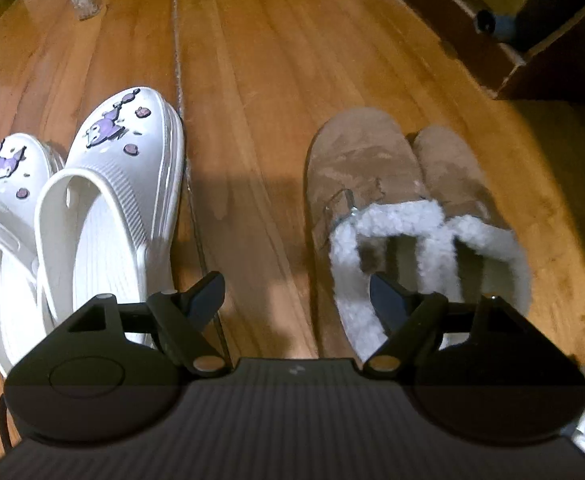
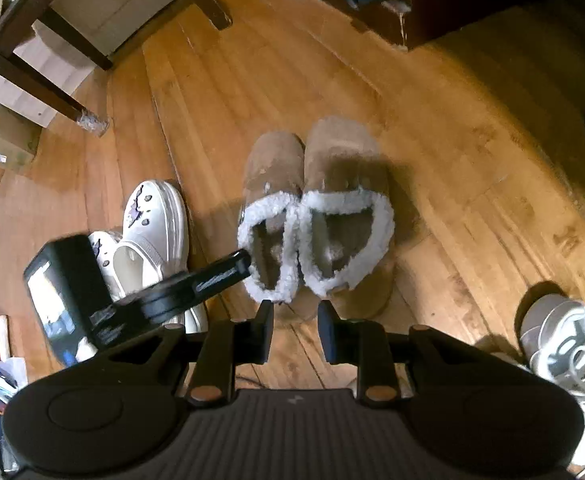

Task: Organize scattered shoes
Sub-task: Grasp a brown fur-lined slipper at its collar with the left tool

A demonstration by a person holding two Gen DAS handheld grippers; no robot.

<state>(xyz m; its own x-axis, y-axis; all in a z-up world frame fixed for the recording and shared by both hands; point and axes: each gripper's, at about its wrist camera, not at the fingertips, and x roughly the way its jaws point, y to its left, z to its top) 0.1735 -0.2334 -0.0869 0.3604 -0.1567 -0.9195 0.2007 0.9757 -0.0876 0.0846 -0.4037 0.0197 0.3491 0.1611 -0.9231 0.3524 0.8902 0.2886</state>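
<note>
- My left gripper [image 1: 298, 300] has its fingers spread wide with nothing between them; it hangs low over the floor [image 1: 260, 92], above the bare strip between the two pairs.
- My right gripper [image 2: 295, 332] has its fingers drawn close but with a clear gap, holding nothing, just behind the heels of the slippers [image 2: 316, 220].
- The white clogs [image 1: 104, 200] sit side by side, toes the same way. The brown fleece-lined slippers [image 1: 404, 208] are paired too, touching along their inner sides, a little apart from the clogs.
- A grey and white sneaker [image 2: 564, 352] lies off to my right, well apart from both pairs; I can't see its mate.
- My judgement: both pairs look lined up, so the sneaker seems to be what is left. Whether it belongs in this row I can't tell.
- If it does, the right gripper needs to open wider, swing right and take the sneaker by its collar.
</note>
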